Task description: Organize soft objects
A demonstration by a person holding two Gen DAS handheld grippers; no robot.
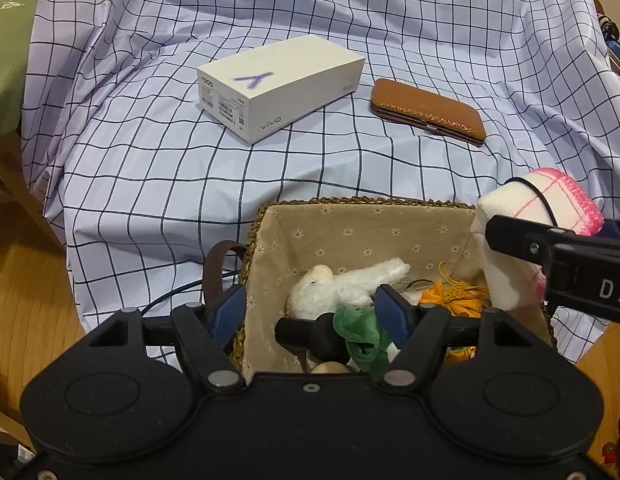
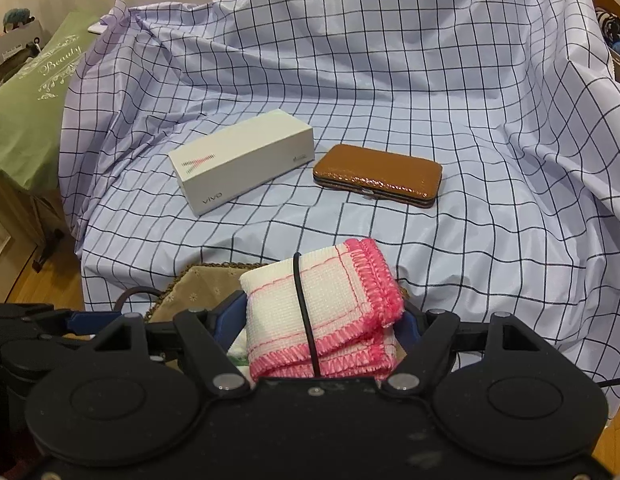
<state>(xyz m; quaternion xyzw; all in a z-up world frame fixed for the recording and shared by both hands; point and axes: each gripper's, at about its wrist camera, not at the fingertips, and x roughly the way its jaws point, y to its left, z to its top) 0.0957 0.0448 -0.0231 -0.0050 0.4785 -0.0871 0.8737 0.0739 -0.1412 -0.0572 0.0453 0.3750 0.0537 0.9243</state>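
A: What sits between the fingers of the right hand-held gripper?

B: A folded white woven cloth with a pink fringed edge, pinched from both sides, a thin black cord running over its top.

A: And behind it?

B: The rim of a brown woven basket with beige flowered lining, just left of the cloth. Farther back, on the pale blue sheet with a dark grid, lie a white rectangular cardboard box printed "vivo" and a tan leather clasp case, near each other, apart.

A: Off to the left?

B: A green fabric with pale "Beauty" lettering.
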